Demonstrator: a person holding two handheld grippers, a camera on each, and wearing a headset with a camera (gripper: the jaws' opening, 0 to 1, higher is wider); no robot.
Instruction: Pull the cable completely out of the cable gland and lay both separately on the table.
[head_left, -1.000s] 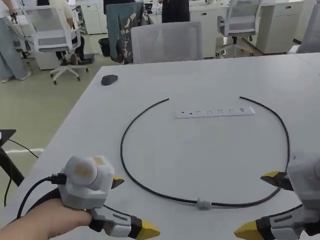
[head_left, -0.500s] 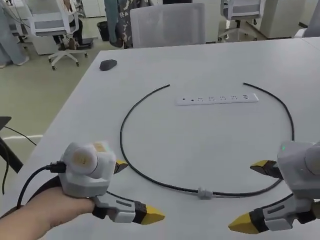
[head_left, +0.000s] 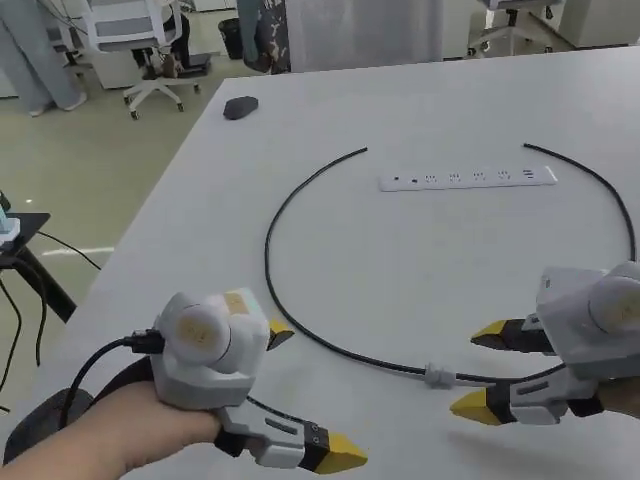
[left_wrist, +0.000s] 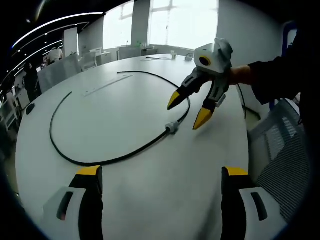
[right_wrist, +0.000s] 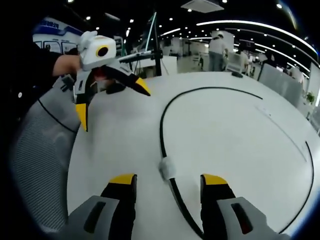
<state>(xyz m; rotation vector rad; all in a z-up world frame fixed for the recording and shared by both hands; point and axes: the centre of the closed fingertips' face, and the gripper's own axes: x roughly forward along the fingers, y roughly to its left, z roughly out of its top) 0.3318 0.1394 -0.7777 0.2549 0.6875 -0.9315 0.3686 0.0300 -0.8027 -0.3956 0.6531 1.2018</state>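
The cable gland (head_left: 437, 376) sits on the cable (head_left: 267, 262), w/ black cable running out of both its ends, so the two aren't apart. The cable lies flat on the white counter (head_left: 430, 270) as one wide open loop. In the head view the loop's gap faces 12 o'clock, and the gland is at approx. 5 o'clock on the loop.

The right claw (head_left: 475, 370) is just at 3 o'clock of the gland in the head view. Its yellow-tipped jaws are spread apart and grip nothing. In the right gripper view the gland lies just ahead, between the two jaw tips, w/ the cable running back between the jaws. We can't tell whether either tip touches it.

The left claw (head_left: 315, 398) is at approx. 8 o'clock of the gland, well apart from it. Its jaws are also spread wide and hold nothing. Its upper tip is near the cable's 7 o'clock stretch. In the left gripper view that arc passes ahead of the jaws.

A white power strip (head_left: 467, 177) lies across the loop's gap at 12 o'clock, between the two cable ends. A dark mouse (head_left: 240, 107) rests at 11 o'clock, near the counter's far edge. An office chair (head_left: 130, 30) stands on the floor beyond.
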